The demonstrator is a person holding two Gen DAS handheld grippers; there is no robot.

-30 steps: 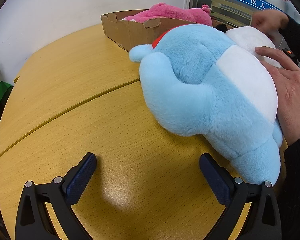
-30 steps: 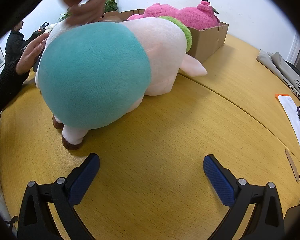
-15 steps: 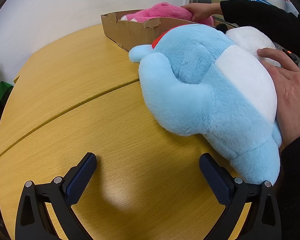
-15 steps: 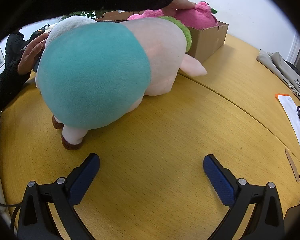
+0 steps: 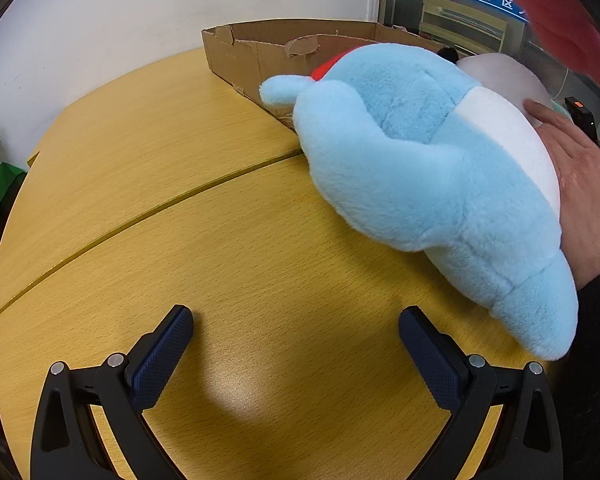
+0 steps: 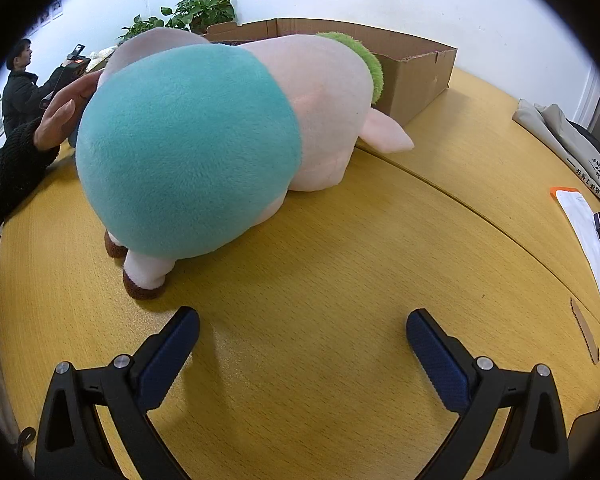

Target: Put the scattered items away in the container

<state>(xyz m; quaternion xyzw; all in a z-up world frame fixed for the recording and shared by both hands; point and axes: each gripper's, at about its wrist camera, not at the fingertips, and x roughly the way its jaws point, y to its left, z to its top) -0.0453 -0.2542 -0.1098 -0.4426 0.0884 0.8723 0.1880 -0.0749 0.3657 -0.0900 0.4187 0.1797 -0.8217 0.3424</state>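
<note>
two wide, empty claws, left gripper (image 5: 296, 354) and right gripper (image 6: 302, 356), sit low over the table (image 5: 148, 168). each should take a narrow soft limb (not the bulk). left view alone shows the blue plush (image 5: 420, 168) mid-right, by the cardboard box (image 5: 256, 54); right view alone shows the teal-and-pink plush (image 6: 204, 140) upper left.

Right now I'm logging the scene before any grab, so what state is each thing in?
left claw: open, holding nothing, above the table.
right claw: open, holding nothing.
blue plush: lying on the table, a bare hand against it.
teal and pink plush: lying on the table, outside the box.
cardboard box: open-topped, edge torn.
</note>
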